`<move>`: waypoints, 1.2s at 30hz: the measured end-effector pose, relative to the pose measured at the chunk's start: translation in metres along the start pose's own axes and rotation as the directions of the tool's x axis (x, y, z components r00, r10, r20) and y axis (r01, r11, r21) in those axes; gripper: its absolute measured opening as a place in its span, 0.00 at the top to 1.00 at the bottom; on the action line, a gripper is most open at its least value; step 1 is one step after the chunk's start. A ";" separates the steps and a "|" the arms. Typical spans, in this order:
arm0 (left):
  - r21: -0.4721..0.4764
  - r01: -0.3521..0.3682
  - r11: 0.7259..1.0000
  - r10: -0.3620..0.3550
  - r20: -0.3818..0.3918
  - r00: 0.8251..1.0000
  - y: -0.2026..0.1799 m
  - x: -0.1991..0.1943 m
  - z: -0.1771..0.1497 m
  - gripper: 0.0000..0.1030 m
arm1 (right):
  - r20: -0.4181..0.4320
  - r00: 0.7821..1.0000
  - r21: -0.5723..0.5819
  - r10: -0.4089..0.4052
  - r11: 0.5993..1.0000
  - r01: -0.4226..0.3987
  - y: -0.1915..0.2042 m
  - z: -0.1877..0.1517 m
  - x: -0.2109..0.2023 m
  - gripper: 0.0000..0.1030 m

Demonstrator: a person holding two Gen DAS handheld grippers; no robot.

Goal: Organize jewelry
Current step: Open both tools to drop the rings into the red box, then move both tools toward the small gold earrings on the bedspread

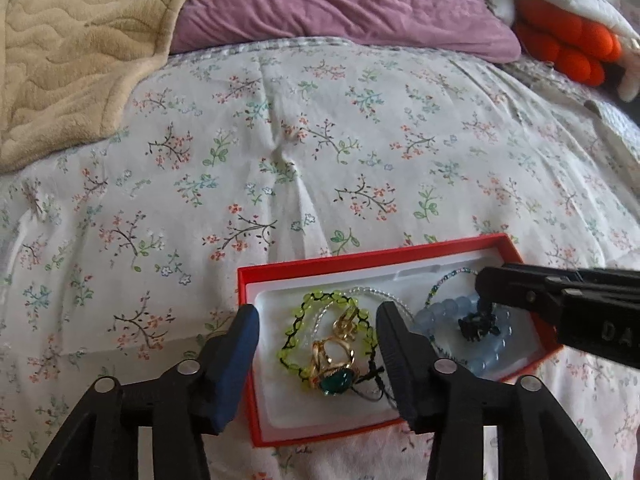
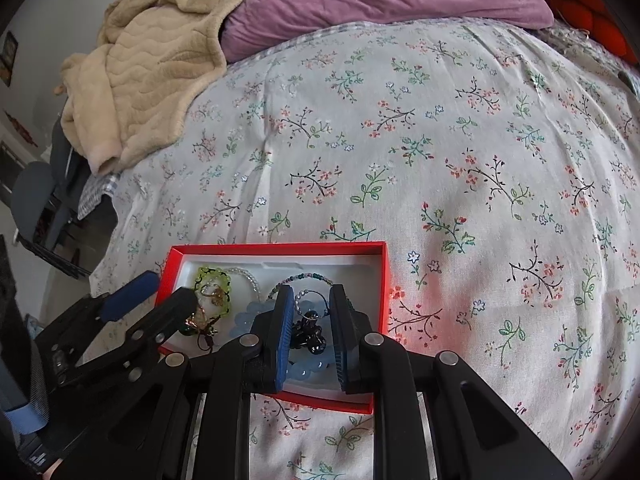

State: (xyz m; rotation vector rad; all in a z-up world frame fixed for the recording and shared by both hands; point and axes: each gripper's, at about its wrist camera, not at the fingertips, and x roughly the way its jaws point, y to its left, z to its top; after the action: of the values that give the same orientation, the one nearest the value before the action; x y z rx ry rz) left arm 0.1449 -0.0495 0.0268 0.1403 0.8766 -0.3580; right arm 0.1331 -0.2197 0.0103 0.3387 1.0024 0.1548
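A red box with a white liner lies on the floral bedspread. It holds a yellow-green bead bracelet, gold rings with a green stone, a clear bead strand, a pale blue bead bracelet and a small black piece. My left gripper is open, its fingers straddling the box's left half. My right gripper is open over the box's right half, its fingers either side of the black piece, which rests on the blue bracelet.
A beige blanket and a purple pillow lie at the far end of the bed. An orange knotted cushion sits at the far right. The bed's left edge and a chair show in the right wrist view.
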 end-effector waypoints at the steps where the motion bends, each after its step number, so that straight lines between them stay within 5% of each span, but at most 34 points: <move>1: 0.012 -0.007 1.000 0.007 0.004 1.000 0.000 -0.003 -0.001 0.46 | -0.001 1.000 -0.002 0.000 1.000 0.000 0.000 0.000 0.000 0.81; 7: 0.017 -0.018 1.000 0.018 0.002 1.000 0.008 -0.011 -0.007 0.39 | -0.007 1.000 -0.013 0.008 1.000 -0.008 0.002 0.000 -0.001 0.77; 21: -0.014 0.010 1.000 -0.010 -0.011 1.000 0.016 -0.033 -0.020 0.16 | 0.024 1.000 -0.020 0.009 1.000 -0.009 0.004 -0.009 -0.035 0.36; 36: -0.063 -0.005 0.998 0.000 -0.090 0.996 0.025 -0.058 -0.058 0.07 | 0.000 0.998 -0.059 -0.056 0.997 0.056 -0.004 -0.049 -0.070 0.32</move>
State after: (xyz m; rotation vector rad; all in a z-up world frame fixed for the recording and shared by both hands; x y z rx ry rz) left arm 0.0781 0.0031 0.0340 0.0996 0.9758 -0.3233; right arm 0.0545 -0.2332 0.0409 0.2564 1.0064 0.1334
